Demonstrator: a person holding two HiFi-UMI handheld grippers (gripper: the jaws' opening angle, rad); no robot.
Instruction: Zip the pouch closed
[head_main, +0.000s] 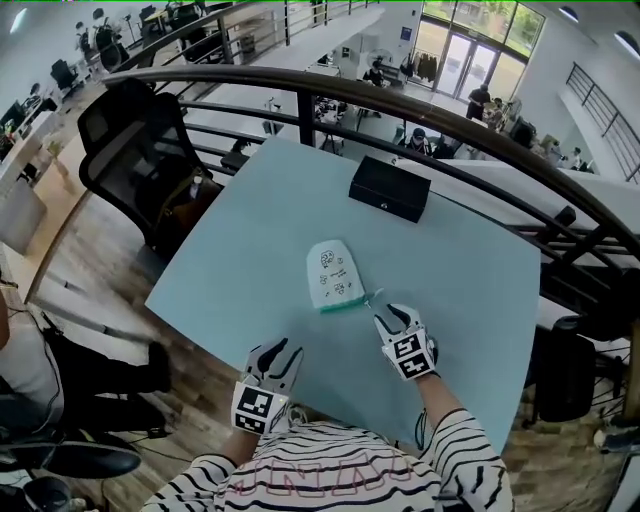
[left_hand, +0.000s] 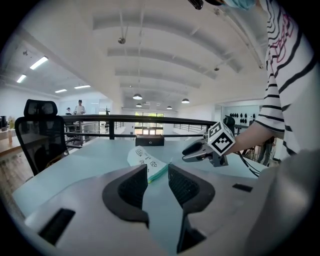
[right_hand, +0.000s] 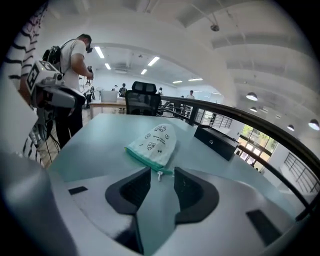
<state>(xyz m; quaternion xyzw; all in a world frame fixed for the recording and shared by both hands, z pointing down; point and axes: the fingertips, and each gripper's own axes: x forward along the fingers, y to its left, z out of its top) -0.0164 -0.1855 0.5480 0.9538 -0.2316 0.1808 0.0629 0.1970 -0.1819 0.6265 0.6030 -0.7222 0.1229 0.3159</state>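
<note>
R claw (head_main: 388, 316) is wide open, nothing pinched. It hangs low over the table (head_main: 250, 230), tilted down, tips just short of the pouch's (head_main: 332, 272) near right corner. From its own view (right_hand: 161, 172) the zip pull (right_hand: 160, 175) lies on the table right at the mouth of the gap, lined up btwn the two pads but touched by neither.

L claw (head_main: 284, 352) is open too, narrower than the R, and empty. It sits nr the table's front edge, well back from the pouch. Thru its own jaws (left_hand: 157, 172) you see bare table, w/ the pouch (left_hand: 145, 161) further off and the R claw (left_hand: 186, 154) off to the side of it.

Pouch lies flat nr the table's middle, white w/ small dark prints, rounded end pointing away from the person, straight teal zip edge (head_main: 340, 305) toward them. Pull tab sticks out past the right end of that edge. Can't tell from here how much of the zip is open.

Black box (head_main: 390, 188) sits at the far side, well apart from the pouch (right_hand: 155, 142). Black chair (head_main: 140, 150) stands off the table's left corner, dark rail (head_main: 400, 105) curving behind. Person wears striped sleeves (head_main: 460, 440).
</note>
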